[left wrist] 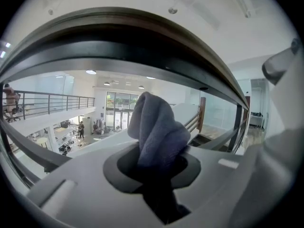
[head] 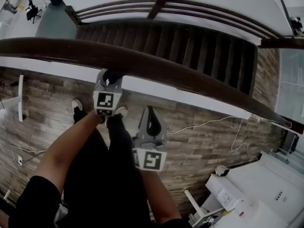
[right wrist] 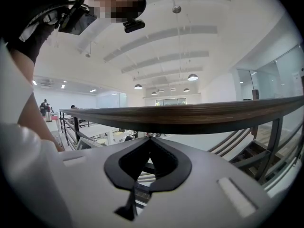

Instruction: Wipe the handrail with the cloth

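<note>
Clamping the grey cloth (left wrist: 159, 132) tightly between its jaws, the left gripper (head: 109, 76) is holding it right at the near edge of the dark wooden handrail (head: 190, 75). The cloth is bulging out past the jaw tips, just below the handrail. The right gripper (head: 151, 110) is hovering short of the handrail, jaws meeting tip to tip, gripping nothing.
</note>
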The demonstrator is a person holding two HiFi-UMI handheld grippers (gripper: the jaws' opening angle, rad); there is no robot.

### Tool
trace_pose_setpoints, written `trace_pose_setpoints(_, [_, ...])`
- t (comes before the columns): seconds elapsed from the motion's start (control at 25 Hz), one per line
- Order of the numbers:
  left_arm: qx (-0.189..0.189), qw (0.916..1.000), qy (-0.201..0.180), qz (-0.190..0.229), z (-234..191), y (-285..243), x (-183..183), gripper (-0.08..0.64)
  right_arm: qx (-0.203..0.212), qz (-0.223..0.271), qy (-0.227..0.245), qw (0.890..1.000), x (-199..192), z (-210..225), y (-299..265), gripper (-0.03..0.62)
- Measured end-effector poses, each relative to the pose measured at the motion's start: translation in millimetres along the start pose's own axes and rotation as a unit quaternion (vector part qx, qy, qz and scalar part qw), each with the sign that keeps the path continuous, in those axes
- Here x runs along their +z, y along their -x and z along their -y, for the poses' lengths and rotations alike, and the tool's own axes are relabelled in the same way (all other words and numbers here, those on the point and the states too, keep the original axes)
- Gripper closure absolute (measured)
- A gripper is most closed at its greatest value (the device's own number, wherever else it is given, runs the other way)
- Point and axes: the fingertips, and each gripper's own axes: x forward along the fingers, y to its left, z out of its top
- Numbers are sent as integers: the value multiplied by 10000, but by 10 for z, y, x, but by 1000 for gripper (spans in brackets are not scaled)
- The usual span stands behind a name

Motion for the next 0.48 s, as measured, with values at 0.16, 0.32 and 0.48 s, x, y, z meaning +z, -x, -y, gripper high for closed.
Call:
trace_pose_setpoints(0.16, [93, 9998, -106, 109, -223, 288, 69, 483, 201, 18, -76, 9998, 42, -108, -77, 591])
trace_pose_setpoints(0.32, [500, 9985, -160, 143, -643, 641, 159, 483, 448, 38, 28, 9990, 52, -226, -252, 591])
trace_pose_setpoints(0.48, [629, 9954, -689, 206, -978, 971, 121, 482, 738, 37, 72, 9972, 60, -513, -451, 591])
